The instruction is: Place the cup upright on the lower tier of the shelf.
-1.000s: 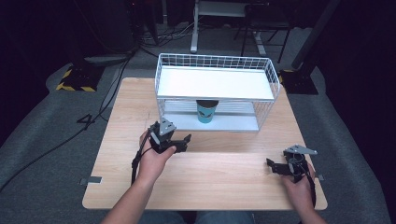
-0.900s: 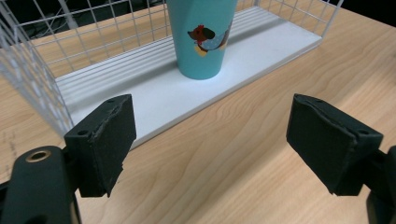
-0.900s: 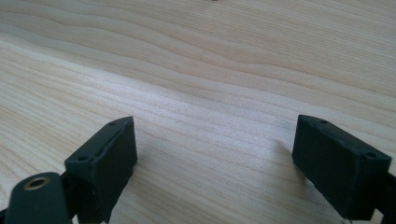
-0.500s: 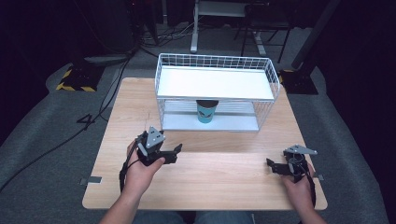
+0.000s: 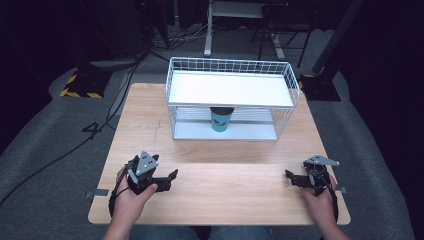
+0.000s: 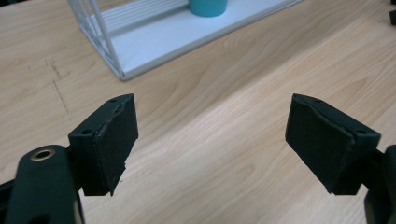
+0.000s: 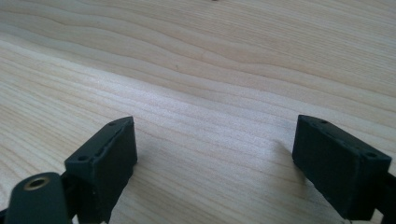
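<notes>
A teal cup point(image 5: 221, 119) with a dark rim stands upright on the lower level of a white wire rack point(image 5: 231, 91) at the back of the wooden table point(image 5: 220, 195); its base point(image 6: 208, 7) is at the top of the left gripper view. My left gripper point(image 5: 167, 179) rests low over the table's front left, jaws wide open with nothing between them point(image 6: 212, 144). My right gripper point(image 5: 295, 180) sits at the front right, also open over bare wood point(image 7: 215, 158).
The rack's white lower tray point(image 6: 187, 35) and wire corner post point(image 6: 105, 35) lie ahead of the left gripper. A solid white shelf point(image 5: 230, 89) tops the rack. Cables point(image 5: 115, 100) and a yellow-black striped block point(image 5: 80, 85) lie on the grey floor to the left.
My left gripper has drawn back from near the rack toward the table's front left edge, staying open. The right gripper has held still.
</notes>
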Available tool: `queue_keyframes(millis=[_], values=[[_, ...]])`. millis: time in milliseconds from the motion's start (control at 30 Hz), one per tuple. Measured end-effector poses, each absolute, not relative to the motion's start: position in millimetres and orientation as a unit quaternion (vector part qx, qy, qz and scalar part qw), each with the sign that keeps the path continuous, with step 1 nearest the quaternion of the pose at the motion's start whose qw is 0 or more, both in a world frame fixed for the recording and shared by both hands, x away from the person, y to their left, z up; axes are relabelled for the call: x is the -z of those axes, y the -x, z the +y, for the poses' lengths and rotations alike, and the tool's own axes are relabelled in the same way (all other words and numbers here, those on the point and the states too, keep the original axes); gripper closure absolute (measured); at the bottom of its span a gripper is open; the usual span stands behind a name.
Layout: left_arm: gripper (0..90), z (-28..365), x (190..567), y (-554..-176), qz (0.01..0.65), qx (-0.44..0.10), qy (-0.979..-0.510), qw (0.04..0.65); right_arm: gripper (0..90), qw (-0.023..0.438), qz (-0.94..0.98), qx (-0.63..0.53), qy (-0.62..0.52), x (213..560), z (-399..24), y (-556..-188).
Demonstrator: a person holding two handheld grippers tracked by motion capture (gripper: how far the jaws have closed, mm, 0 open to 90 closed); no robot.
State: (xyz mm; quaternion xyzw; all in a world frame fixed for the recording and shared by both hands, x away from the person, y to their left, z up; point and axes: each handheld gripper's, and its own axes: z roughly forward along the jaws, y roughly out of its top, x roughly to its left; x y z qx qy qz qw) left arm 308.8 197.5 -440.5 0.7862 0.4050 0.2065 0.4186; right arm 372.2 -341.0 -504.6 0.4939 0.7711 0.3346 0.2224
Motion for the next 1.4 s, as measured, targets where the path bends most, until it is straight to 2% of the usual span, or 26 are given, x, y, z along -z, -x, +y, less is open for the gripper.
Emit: queue_keyframes(millis=[867,1400], values=[[17.0,230,504,-296,0.431,-0.159,-0.822,0.338,14.2,0.221,0.772,-0.336,-0.492,505,-341,-372],[13.8,233,505,-297,0.434,-0.163,-0.82,0.334,14.3,0.22,0.773,-0.336,-0.491,505,-341,-372]])
